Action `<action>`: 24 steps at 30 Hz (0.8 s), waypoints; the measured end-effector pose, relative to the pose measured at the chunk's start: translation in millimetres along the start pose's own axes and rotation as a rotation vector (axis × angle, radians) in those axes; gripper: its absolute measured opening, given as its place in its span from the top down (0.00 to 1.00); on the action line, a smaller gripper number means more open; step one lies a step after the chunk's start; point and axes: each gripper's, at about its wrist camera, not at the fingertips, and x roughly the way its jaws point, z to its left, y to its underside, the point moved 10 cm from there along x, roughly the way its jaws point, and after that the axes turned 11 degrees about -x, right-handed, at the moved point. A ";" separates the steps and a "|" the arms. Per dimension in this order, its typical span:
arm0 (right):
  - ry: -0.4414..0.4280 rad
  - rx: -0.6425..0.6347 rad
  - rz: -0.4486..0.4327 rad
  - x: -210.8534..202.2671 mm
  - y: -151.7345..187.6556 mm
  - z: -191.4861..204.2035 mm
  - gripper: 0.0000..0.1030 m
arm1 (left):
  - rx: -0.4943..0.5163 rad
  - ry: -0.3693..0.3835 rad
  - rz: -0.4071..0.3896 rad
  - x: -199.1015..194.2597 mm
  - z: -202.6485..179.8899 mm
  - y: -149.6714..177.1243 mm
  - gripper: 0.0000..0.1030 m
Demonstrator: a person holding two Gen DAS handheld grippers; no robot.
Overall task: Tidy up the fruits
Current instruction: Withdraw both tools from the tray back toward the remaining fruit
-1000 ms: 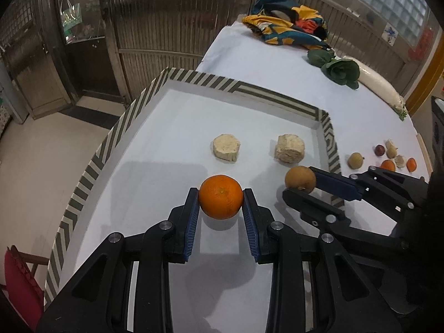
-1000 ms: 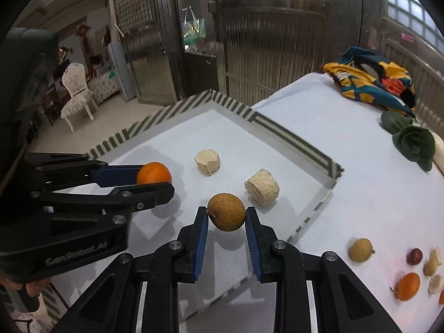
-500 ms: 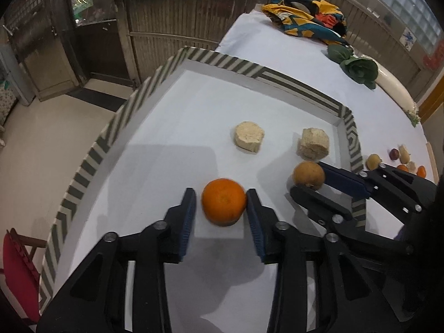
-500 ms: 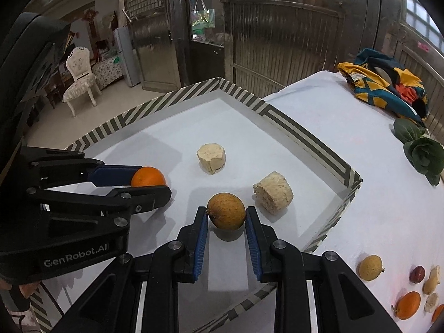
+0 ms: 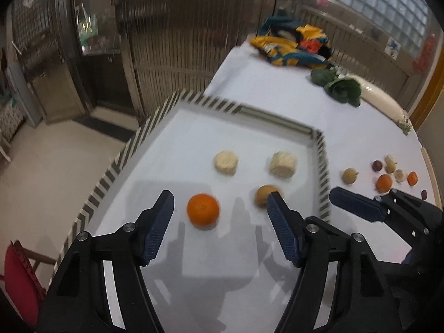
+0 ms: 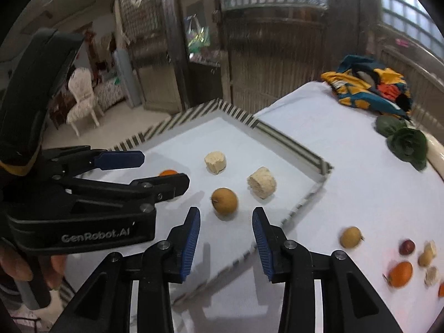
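orange and brown fruit set down in striped tray; left gripper and right gripper jaws just opening, released, both fruits loose between them; next likely: fetch loose fruit from table.

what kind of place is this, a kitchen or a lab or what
Probably a home's entry area or covered porch, not a kitchen: a cloth-covered table stands beside metal grille doors, with glass-block windows above and a white chair on tile floor.
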 end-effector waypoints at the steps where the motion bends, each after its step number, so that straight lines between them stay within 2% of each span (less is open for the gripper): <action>1: 0.007 0.021 -0.017 -8.0 1.1 -3.0 0.63 | 0.011 0.006 -0.021 -6.1 -7.3 -0.6 0.32; 4: 0.031 0.075 -0.060 -28.3 7.6 -13.9 0.63 | 0.042 0.026 -0.054 -16.8 -27.5 1.5 0.32; 8: 0.085 0.140 -0.073 -50.2 25.2 -34.4 0.62 | 0.096 0.068 -0.073 -24.9 -64.0 12.7 0.32; 14: 0.146 0.219 -0.064 -75.2 61.3 -65.3 0.61 | 0.134 0.139 -0.034 -22.4 -111.9 33.8 0.32; 24: 0.241 0.355 -0.034 -118.2 140.3 -125.3 0.61 | 0.209 0.199 0.019 -12.4 -172.6 65.8 0.32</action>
